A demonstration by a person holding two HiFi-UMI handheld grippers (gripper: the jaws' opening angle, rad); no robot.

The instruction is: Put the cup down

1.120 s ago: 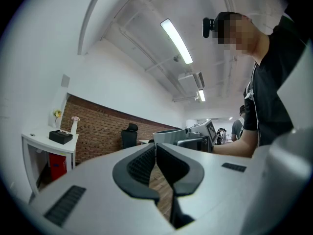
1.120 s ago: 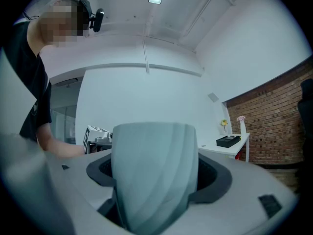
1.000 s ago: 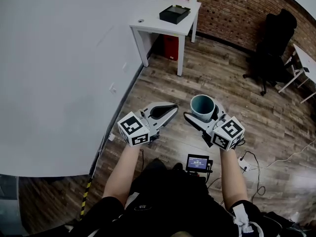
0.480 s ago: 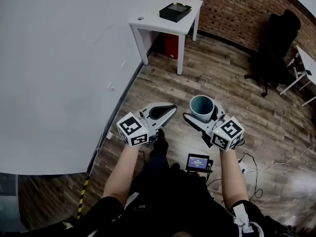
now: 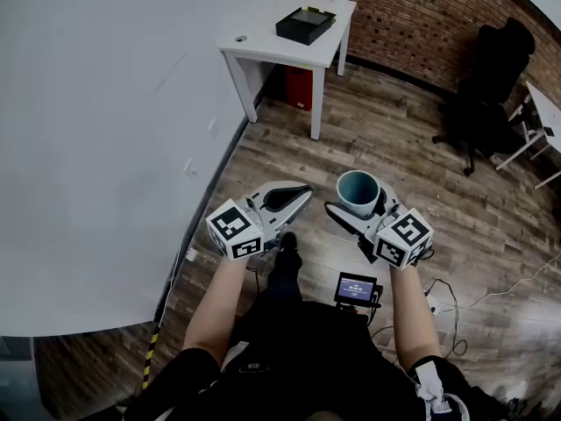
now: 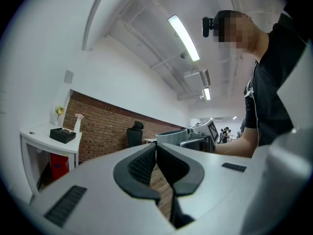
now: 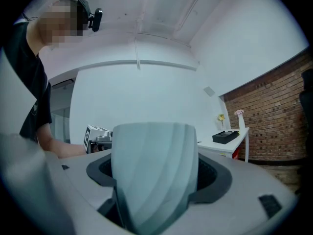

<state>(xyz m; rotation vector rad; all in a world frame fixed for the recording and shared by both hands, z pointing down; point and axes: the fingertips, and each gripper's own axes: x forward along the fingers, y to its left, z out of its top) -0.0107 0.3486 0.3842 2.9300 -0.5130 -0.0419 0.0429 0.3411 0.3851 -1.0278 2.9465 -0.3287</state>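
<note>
Cup (image 5: 359, 191) first: the teal thing sits upright between the jaws of the right gripper (image 5: 361, 202), clamped at its sides. It is carried above the wooden floor (image 5: 421, 147), well apart from the white table (image 5: 263, 51) ahead. Just beside it, the left gripper (image 5: 296, 195) is pinched together on nothing. My worry is the grip: the cup's wall looks smooth, so a jolt or a tilt of the hand could let it slide out and hit the floor. Letting go before its base meets a surface would do the same. On the table, a black box (image 5: 304, 24) leaves room, but setting down too near the edge could topple it.
</note>
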